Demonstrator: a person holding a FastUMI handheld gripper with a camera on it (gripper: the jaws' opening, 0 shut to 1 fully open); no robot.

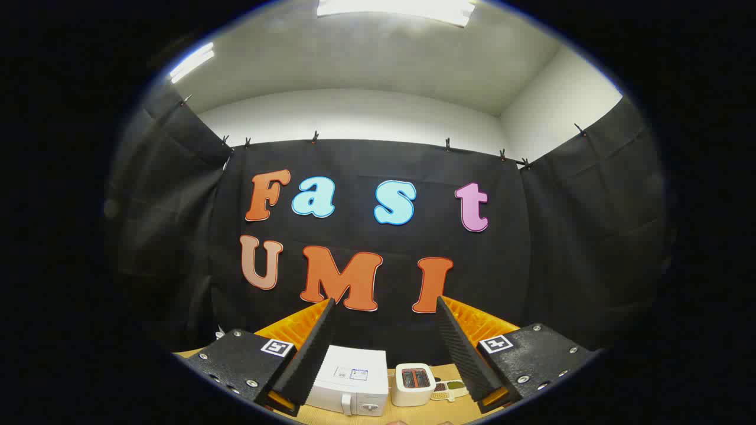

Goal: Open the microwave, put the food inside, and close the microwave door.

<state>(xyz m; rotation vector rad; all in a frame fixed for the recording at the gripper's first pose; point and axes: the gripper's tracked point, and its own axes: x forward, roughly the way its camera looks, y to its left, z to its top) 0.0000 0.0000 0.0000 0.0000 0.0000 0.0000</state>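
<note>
A white microwave (352,379) stands on the wooden table (413,413), seen from above and beyond the fingers, with its door shut. To its right, past a white toaster, lies a small plate of food (447,389). My gripper (385,306) is held high above the table and is open, its two fingers spread wide with nothing between them. The microwave sits beside the left finger (313,348), and the food is just inside the right finger (463,348).
A white toaster (413,383) with two slots stands between the microwave and the food. Black cloth walls (590,236) close the booth at the back and on both sides, right behind the table.
</note>
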